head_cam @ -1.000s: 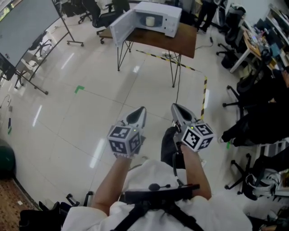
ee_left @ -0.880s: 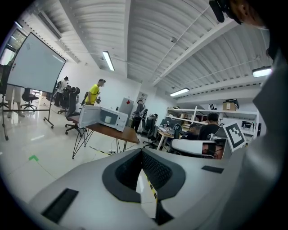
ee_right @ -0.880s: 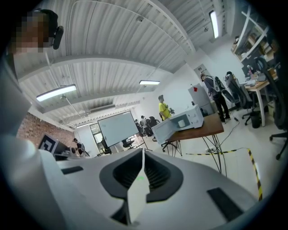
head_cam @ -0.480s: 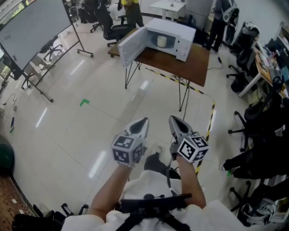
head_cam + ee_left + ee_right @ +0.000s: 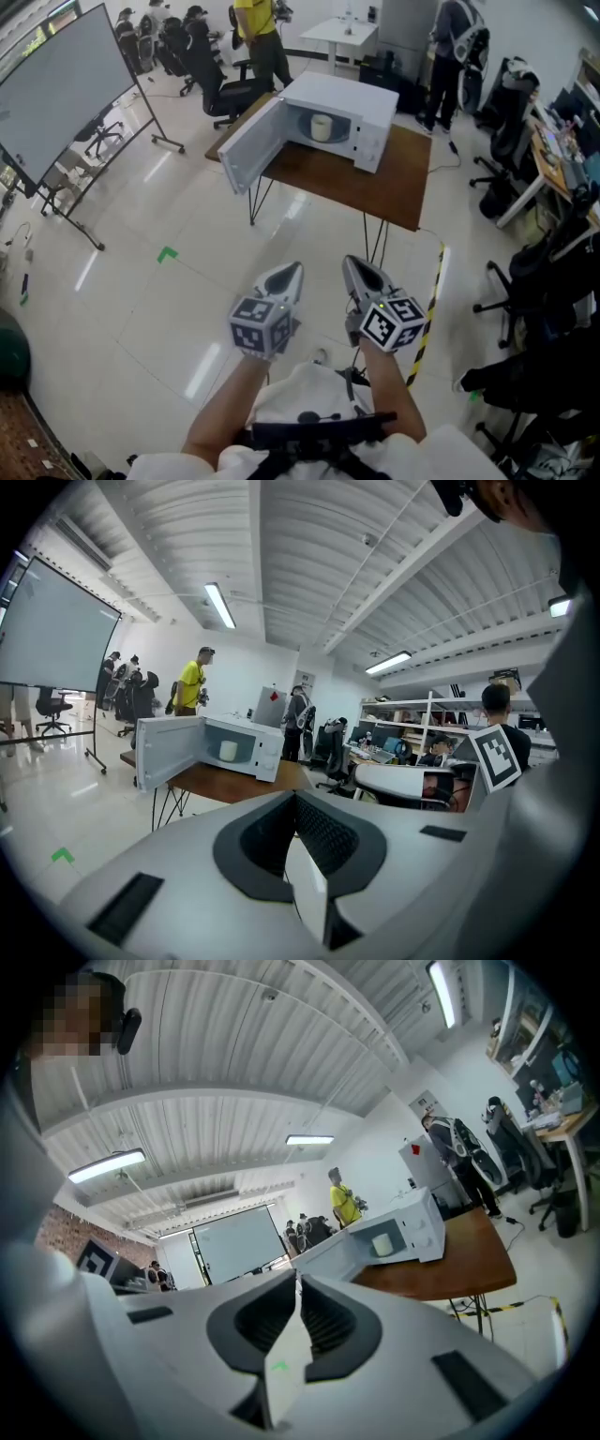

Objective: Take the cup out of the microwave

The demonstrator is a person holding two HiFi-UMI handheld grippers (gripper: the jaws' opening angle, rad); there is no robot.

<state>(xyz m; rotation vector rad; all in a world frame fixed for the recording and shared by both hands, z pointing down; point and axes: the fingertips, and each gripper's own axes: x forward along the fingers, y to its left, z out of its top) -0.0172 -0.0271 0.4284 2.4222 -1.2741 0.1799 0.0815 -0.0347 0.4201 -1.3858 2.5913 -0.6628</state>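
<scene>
A white microwave (image 5: 336,111) stands on a brown table (image 5: 380,183) ahead of me, its door (image 5: 246,147) swung open to the left. A pale cup (image 5: 321,127) sits inside the cavity. My left gripper (image 5: 289,271) and right gripper (image 5: 352,264) are held side by side over the floor, well short of the table, both shut and holding nothing. The left gripper view shows the microwave (image 5: 242,746) and cup (image 5: 228,751) far beyond the shut left gripper (image 5: 295,795). In the right gripper view the cup (image 5: 382,1245) also lies far past the shut right gripper (image 5: 298,1275).
A large screen on a wheeled stand (image 5: 58,89) is at the left. Office chairs (image 5: 514,309) and desks crowd the right side. People stand behind the table (image 5: 255,28). Yellow-black tape (image 5: 427,314) runs across the floor near the table legs, and a green mark (image 5: 167,254) lies on the tiles.
The table and microwave have come nearer and lower in the head view as I walk toward them. Both grippers stay shut and side by side in front of me.
</scene>
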